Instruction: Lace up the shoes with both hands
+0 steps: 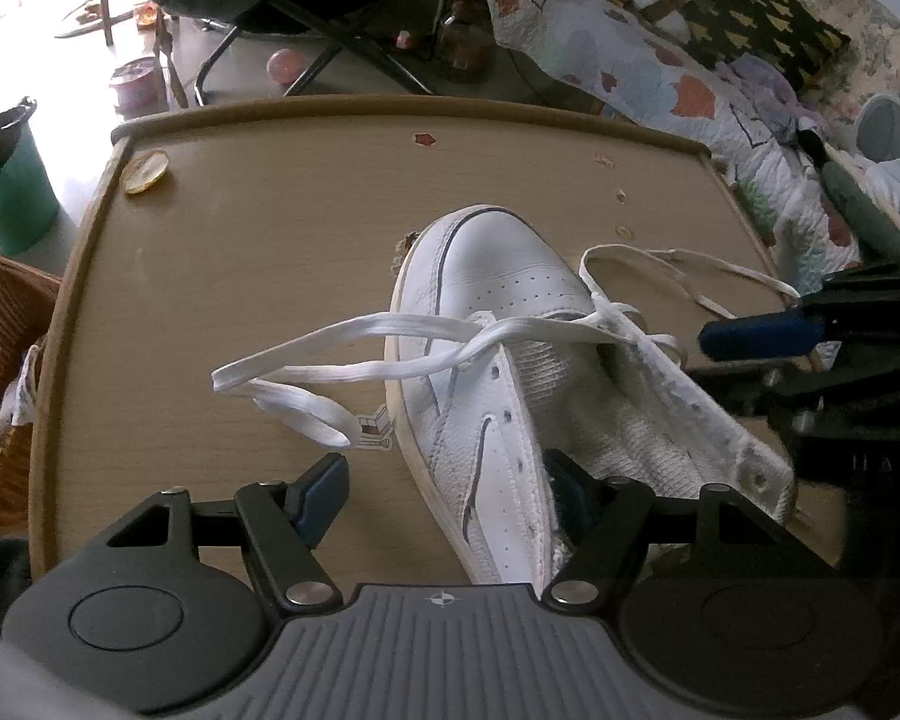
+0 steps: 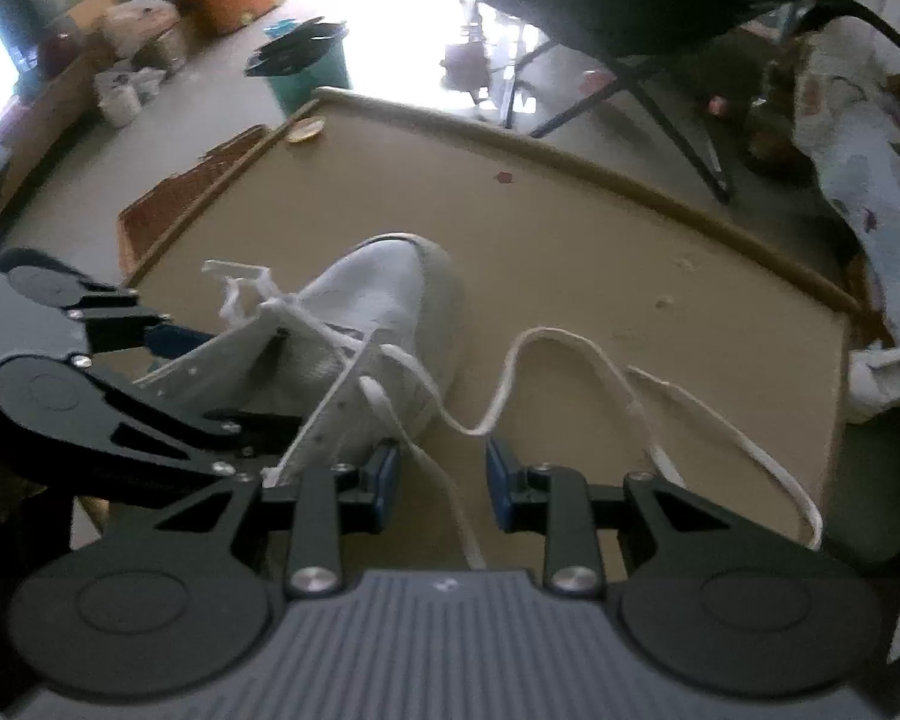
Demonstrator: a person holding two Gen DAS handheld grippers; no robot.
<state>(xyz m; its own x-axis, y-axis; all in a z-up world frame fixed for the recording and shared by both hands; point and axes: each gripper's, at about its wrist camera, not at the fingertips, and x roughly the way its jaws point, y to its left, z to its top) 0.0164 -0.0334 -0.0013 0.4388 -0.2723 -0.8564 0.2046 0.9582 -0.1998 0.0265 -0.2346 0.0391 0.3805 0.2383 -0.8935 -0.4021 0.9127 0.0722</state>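
the shoe [image 1: 498, 324] lies near the middle of the table [image 1: 240, 228], toe pointing away, its opening toward the cameras. the lace [image 1: 354, 348] passes only through the eyelets nearest the toe, as far as the pictures show; the eyelets further up both flaps look empty and the tongue is bare. so lacing is barely begun: one crossing done, and every row above it, plus any tying, is left.

one lace end runs off to the shoe's left and loops on the table; the other end [image 2: 570, 360] snakes across the table to the right.

the left gripper [image 1: 450, 498] straddles the shoe's left flap, jaws well apart, one finger outside the shoe and one inside the opening; whether the pads actually press the flap i cannot tell. the right gripper [image 2: 444, 474] hovers just beside the shoe's right flap, jaws partly apart with a clear gap, and a strand of lace passes below that gap, not pinched. the likely next need is picking up a lace tip.

beyond the table stand a green bin [image 1: 6, 192], a basket [image 1: 0, 324] and a quilt [image 1: 660, 72].
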